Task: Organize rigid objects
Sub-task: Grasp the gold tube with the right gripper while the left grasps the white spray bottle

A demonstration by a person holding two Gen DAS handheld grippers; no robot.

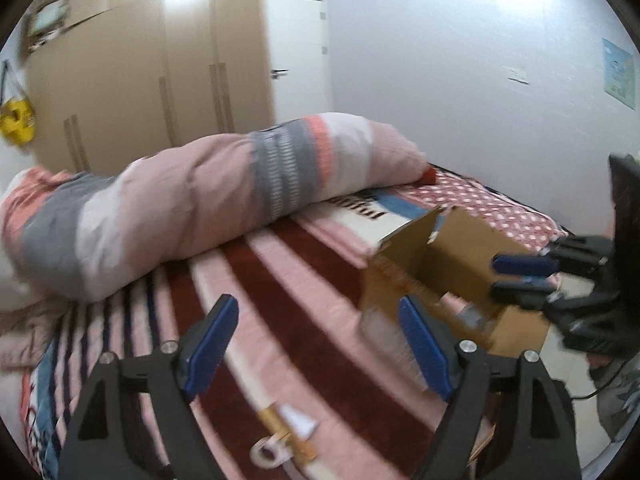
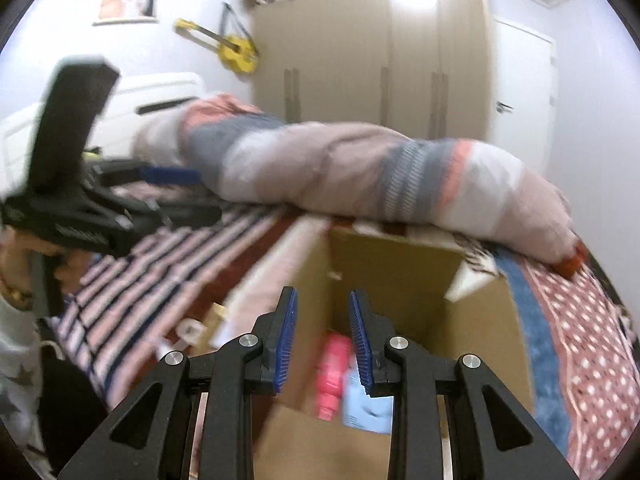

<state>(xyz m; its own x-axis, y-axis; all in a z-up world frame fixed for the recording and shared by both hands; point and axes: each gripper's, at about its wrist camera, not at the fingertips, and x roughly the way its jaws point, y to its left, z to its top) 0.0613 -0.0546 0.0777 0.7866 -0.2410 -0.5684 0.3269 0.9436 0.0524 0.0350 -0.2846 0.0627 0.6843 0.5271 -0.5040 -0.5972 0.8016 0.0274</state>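
Note:
An open cardboard box stands on the striped bed; it also shows in the right wrist view. Inside it lie a pink bottle and a light blue packet. My right gripper hovers over the box opening, jaws open a little and empty; it shows in the left wrist view at the box's right side. My left gripper is wide open and empty above the bedspread, left of the box. Small items lie below it: a tape roll and a gold-coloured tube.
A rolled striped duvet lies across the bed behind the box. A wardrobe and a white door stand beyond. A yellow toy guitar hangs on the wall. The bed edge runs right of the box.

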